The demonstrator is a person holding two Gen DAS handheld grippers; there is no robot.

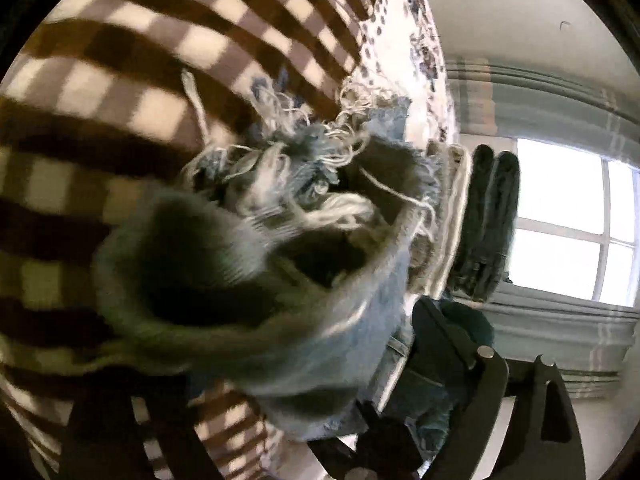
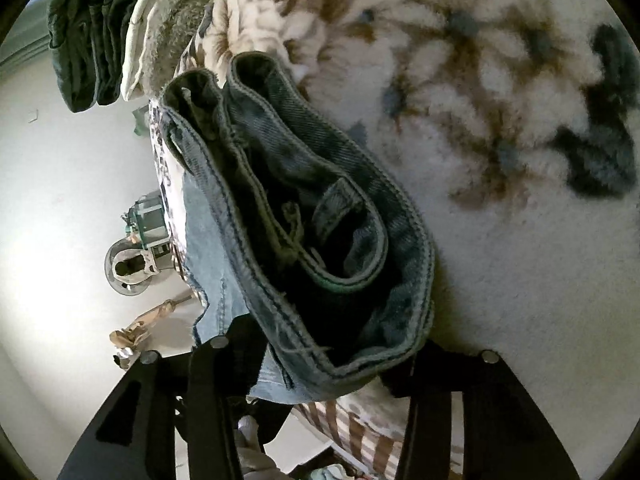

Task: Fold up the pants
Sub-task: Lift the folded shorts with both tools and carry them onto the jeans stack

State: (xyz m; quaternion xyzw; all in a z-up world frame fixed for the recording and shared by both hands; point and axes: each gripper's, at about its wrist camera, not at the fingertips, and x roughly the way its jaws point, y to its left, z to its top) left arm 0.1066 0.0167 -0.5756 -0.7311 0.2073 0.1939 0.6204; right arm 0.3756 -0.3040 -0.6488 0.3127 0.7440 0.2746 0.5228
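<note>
The pants are light blue jeans. In the left wrist view their frayed leg hems (image 1: 280, 216) bunch up right in front of the camera, blurred, over a brown checked blanket (image 1: 120, 60). My left gripper (image 1: 304, 420) is shut on the leg ends; its fingers (image 1: 532, 408) are partly hidden by cloth. In the right wrist view the waistband (image 2: 320, 216) with a belt loop hangs folded over. My right gripper (image 2: 320, 364) is shut on the waistband, above a fluffy white floral blanket (image 2: 500, 160).
A stack of folded dark and cream clothes (image 1: 480, 216) lies at the bed's edge; it also shows in the right wrist view (image 2: 100, 28). A bright window (image 1: 572, 216) is to the right. A fan (image 2: 128, 266) and clutter stand on the floor.
</note>
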